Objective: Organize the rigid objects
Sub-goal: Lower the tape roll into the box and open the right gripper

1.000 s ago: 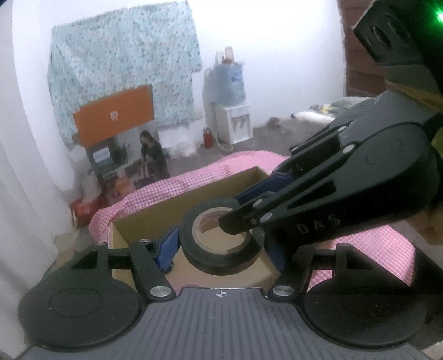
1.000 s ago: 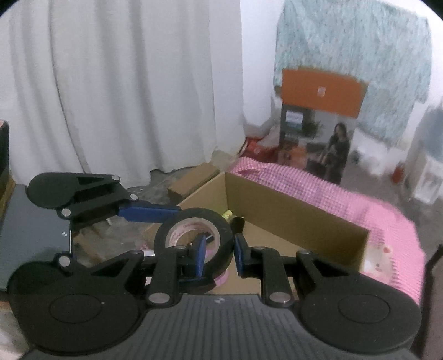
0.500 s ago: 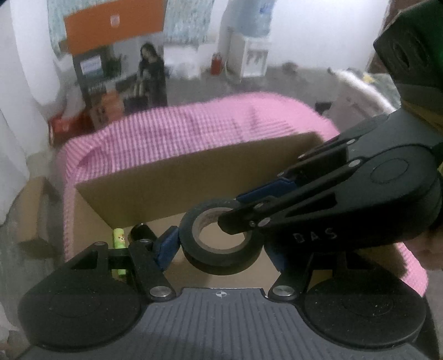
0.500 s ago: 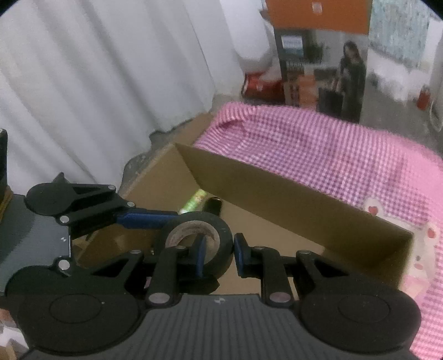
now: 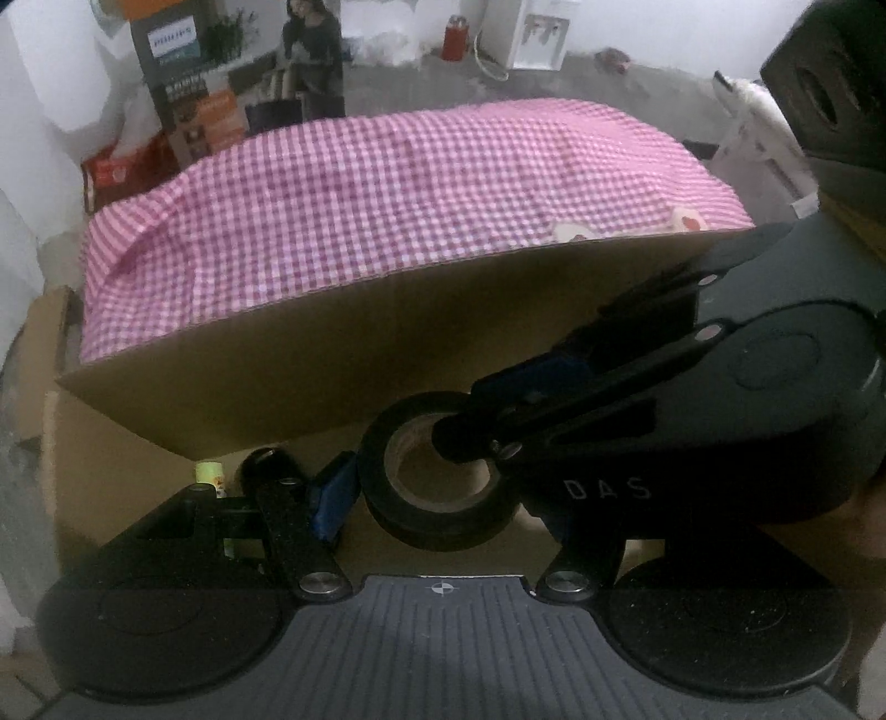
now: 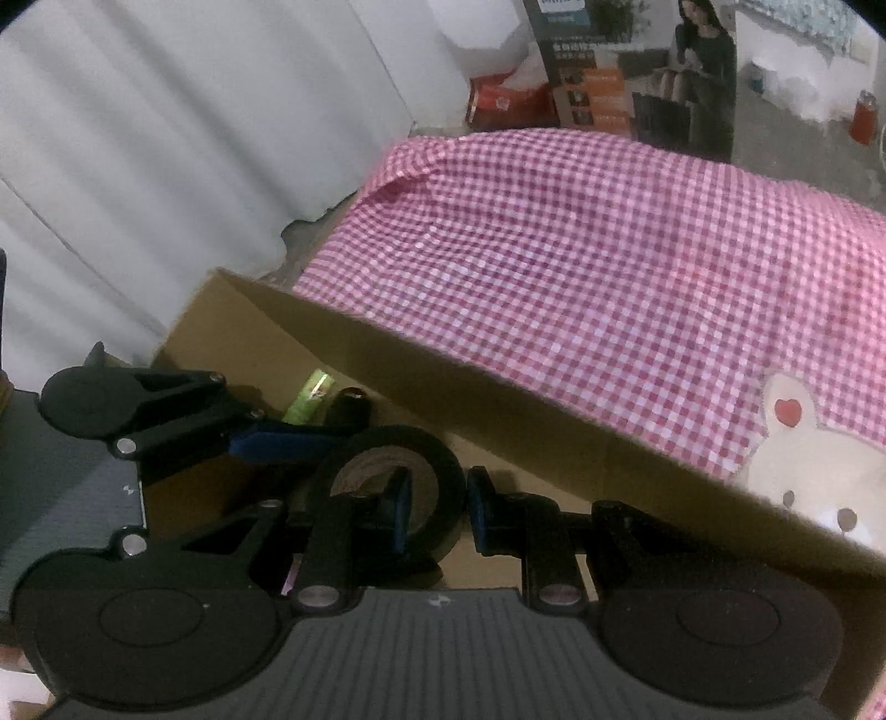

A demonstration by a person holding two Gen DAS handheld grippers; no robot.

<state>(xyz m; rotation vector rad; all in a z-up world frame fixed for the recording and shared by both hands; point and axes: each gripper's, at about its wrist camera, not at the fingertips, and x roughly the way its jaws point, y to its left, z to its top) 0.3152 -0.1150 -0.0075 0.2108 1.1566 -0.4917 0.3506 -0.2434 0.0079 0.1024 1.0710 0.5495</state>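
Note:
A black tape roll [image 5: 440,487] hangs low inside an open cardboard box [image 5: 343,354]. My right gripper [image 6: 437,507] is shut on the roll's wall [image 6: 448,482], one finger through the core, one outside. It also shows in the left wrist view [image 5: 476,432]. My left gripper [image 5: 443,498] stands around the roll; its left blue pad [image 5: 332,498] sits just beside the roll, its right pad is hidden. A green tube [image 6: 310,396] and a black cylinder [image 6: 349,407] lie on the box floor.
The box stands against a surface covered in pink checked cloth [image 6: 581,249]. White curtains [image 6: 166,138] hang at the left. Printed cartons [image 5: 194,83] and a red can [image 5: 455,36] stand on the floor beyond.
Both grippers have moved down and forward with the tape roll, from above the box rim to low inside the box. The far box wall now rises above the roll.

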